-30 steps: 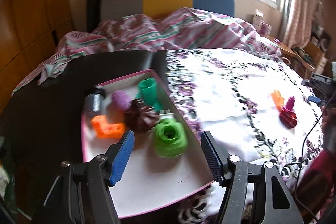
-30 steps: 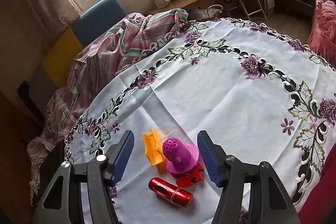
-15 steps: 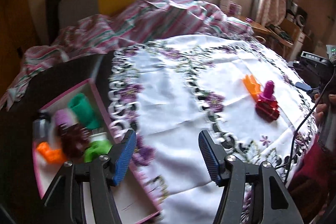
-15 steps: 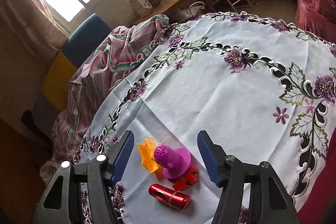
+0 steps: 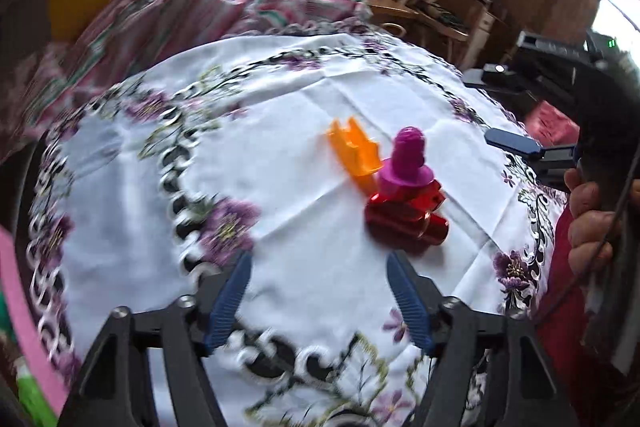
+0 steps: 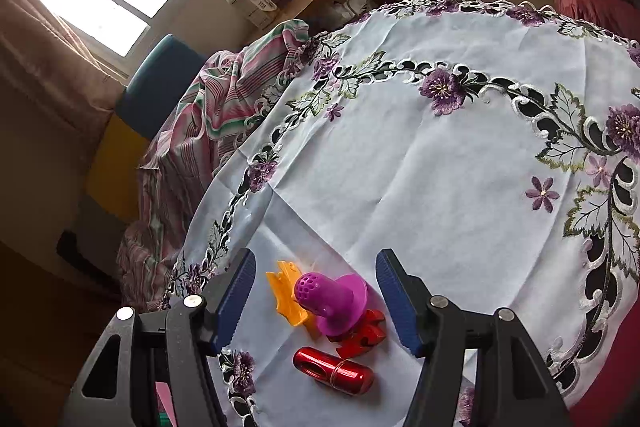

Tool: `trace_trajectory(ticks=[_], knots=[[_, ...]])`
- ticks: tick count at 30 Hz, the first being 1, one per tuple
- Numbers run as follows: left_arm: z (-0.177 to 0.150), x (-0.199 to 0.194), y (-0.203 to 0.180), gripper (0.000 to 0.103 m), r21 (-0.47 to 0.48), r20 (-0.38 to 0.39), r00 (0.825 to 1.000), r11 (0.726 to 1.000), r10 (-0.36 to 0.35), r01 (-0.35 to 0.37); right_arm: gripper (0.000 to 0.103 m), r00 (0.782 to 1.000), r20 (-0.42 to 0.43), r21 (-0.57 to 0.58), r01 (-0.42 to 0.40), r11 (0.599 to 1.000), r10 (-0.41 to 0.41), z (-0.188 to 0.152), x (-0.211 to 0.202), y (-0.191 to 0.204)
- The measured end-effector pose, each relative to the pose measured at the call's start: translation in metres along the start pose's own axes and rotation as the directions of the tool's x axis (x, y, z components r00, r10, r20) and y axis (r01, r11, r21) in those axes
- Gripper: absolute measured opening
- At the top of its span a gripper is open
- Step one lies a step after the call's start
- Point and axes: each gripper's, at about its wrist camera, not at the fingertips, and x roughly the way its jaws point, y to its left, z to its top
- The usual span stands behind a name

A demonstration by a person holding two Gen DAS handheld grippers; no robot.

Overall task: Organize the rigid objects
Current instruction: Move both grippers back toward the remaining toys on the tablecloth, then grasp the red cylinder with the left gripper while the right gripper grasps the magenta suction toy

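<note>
Left wrist view: left gripper (image 5: 318, 301) w/ jaws spread wide, nothing between them, hanging over the white embroidered tablecloth (image 5: 280, 131). Ahead & slightly to the right of it sits a small cluster: orange plastic piece (image 5: 352, 151), magenta perforated cap (image 5: 406, 163) standing upright on a red flat piece (image 5: 430, 193), and a red metallic cylinder (image 5: 406, 221) lying on its side nearest the gripper. All four touch or sit just beside each other. At far left edge, a strip of the pink tray rim (image 5: 20, 311) w/ smth green (image 5: 32, 399) below it; frame blurred there, can't tell what it is. On the right, the person's hand (image 5: 592, 219) grips the other tool's handle; one blue finger (image 5: 514, 143) of it points toward the cluster.

Right wrist view: right gripper (image 6: 316, 297) also wide open, empty, w/ the cluster framed between its pads. Orange piece (image 6: 286, 291) on the left, magenta cap (image 6: 330, 301) in the middle leaning over the red flat piece (image 6: 362, 333), red cylinder (image 6: 332, 371) closest to the camera. Neither finger touches anything. Striped pink-green cloth (image 6: 212, 99) drapes past the table's far-left edge.
</note>
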Motion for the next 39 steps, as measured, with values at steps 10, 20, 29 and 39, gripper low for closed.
trace_trajectory(ticks=[10, 20, 29, 39], knots=[[0.024, 0.053, -0.051, 0.082, 0.191, -0.082, 0.993, 0.976, -0.091, 0.105, 0.064, 1.000, -0.008, 0.022, -0.023, 0.999, 0.023, 0.000, 0.001, -0.003], [0.019, 0.064, -0.050, 0.075, 0.142, -0.091, 0.990, 0.982, -0.112, 0.124, 0.064, 0.999, -0.033, 0.025, -0.021, 0.999, 0.022, -0.001, 0.007, -0.004], [-0.030, 0.016, -0.004, 0.075, 0.022, -0.051, 0.999, 1.000, -0.013, 0.014, 0.064, 0.991, -0.130, -0.056, 0.019, 0.998, -0.027, -0.010, 0.027, 0.008], [-0.087, -0.026, 0.012, 0.075, -0.039, -0.016, 0.999, 0.998, 0.039, -0.040, 0.064, 0.966, -0.158, -0.237, 0.163, 0.958, -0.203, -0.019, 0.048, 0.029]])
